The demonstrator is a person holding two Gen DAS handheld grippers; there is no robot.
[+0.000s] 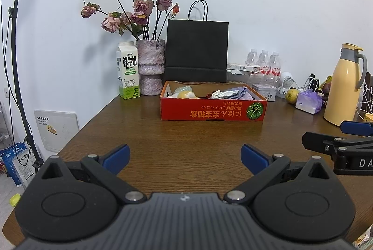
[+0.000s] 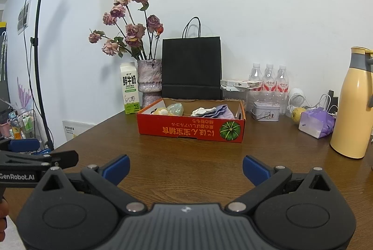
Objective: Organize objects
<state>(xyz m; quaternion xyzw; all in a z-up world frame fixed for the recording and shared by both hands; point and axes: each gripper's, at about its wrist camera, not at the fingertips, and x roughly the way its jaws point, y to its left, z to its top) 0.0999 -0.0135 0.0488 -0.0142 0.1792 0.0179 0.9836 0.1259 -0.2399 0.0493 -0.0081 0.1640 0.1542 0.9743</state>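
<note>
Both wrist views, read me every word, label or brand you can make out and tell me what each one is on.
"鲜牛奶" and "FRESH MILK": milk carton.
"GenRobot.AI": left gripper body, right wrist view.
"DA", cut off at the frame edge: right gripper body, left wrist view.
Red box: upside-down yellow characters, not reliably readable.
Water bottles, small tin, wall panel: print too small.

Box [image 2: 191,131] mid-table [image 2: 186,156]; behind it, bag [image 2: 191,68]. Left of bag: vase [image 2: 149,77], then carton [image 2: 129,91]. Right of box: tin [image 2: 265,111], bottles [image 2: 269,80], jug [image 2: 352,105].
</note>
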